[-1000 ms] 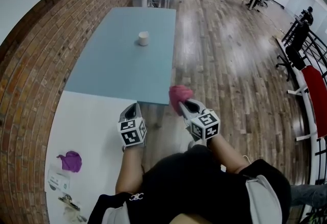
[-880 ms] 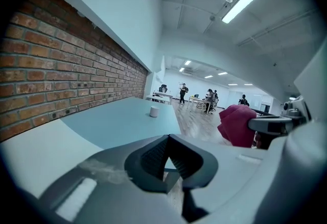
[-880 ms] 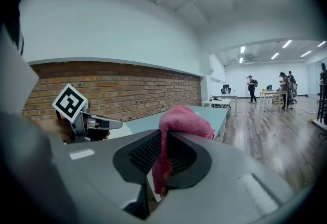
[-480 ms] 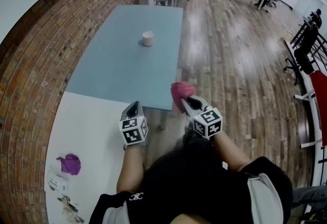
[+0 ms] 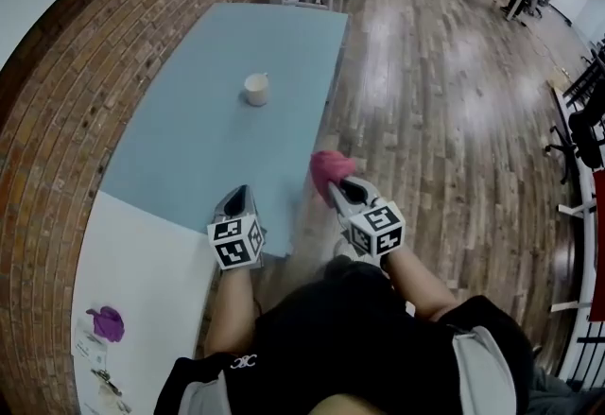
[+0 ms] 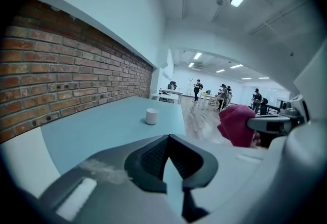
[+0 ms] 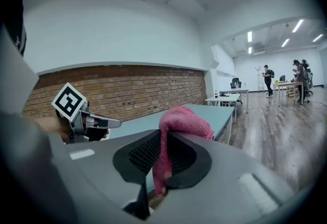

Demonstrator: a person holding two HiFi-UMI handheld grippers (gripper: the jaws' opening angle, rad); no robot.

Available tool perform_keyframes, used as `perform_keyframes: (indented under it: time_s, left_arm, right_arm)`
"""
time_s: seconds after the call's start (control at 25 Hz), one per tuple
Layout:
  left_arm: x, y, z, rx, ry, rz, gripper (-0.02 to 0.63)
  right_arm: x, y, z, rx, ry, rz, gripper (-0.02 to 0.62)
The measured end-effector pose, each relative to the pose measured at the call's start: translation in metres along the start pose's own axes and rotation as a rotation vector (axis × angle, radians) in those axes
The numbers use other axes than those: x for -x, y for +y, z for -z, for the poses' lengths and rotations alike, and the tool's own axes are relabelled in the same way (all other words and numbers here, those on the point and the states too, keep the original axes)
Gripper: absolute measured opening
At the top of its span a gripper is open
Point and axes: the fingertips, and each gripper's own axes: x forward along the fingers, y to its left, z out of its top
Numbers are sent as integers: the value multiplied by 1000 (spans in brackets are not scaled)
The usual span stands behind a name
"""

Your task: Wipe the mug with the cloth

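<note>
mug [image 5: 255, 89] on table [image 5: 180, 158], cloth [image 5: 332, 168] right of table

The person stepped up to the blue table [image 5: 180, 148], bringing both grippers forward. The left gripper [image 5: 236, 193] crossed its near edge, the right gripper [image 5: 337, 186] and its pink cloth [image 5: 331, 165] drew alongside, and the mug [image 5: 255, 89] came nearer.

Brick wall [image 5: 57, 120], wood floor [image 5: 444, 120] (glossy), blue table [image 5: 189, 148]
</note>
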Motion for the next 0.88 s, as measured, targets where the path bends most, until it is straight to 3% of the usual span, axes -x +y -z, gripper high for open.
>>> perform_keyframes:
  time_s: [0.16, 0.28, 0.52, 0.88]
  left_arm:
    - [-56, -11, -16, -38, 38, -86, 8]
    - [-81, -21, -27, 11, 37, -138, 8]
    - [-112, -29, -38, 11, 64, -199, 8]
    - [-164, 5, -34, 133, 58, -296, 8]
  right_arm:
    - [-22, -63, -11, -9, 31, -48, 37]
    - [-36, -93, -15, 2, 56, -120, 37]
    - [-75, -118, -16, -5, 95, -240, 37]
    - [-147, -148, -16, 84, 193, -357, 37]
